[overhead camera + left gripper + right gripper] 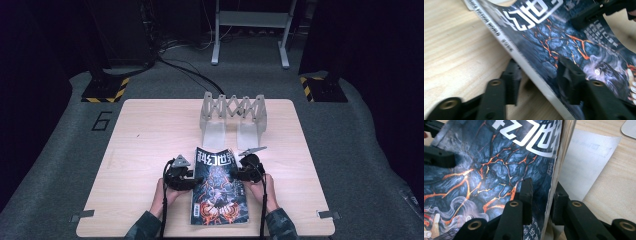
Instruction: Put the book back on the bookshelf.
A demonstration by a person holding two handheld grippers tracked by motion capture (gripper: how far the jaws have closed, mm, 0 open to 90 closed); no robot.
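Your left gripper [192,178] and right gripper [235,173] each straddle an edge of the magazine [218,185] at the table's [150,130] near edge, jaws part-open; grip unclear. Pinch evenly, lifting together toward the grey rack [233,114] beyond.

Pale wooden table [145,150]: light grain, smooth matt laminate look. Dark glossy paper magazine [219,185]: slick cover with sheen, blue-black cracked-lava print with orange veins; white page edges matt. Black plastic left gripper [187,181]: matt, slightly rough jaws with brass-coloured metal inserts [449,104]. Black plastic right gripper [239,174]: same matt finish, same metal inserts [514,204]. Grey folding rack [234,116], far side of table: dull matt surface, smooth; metal or plastic unclear. Grey floor [60,150]: matt, carpet-like texture.
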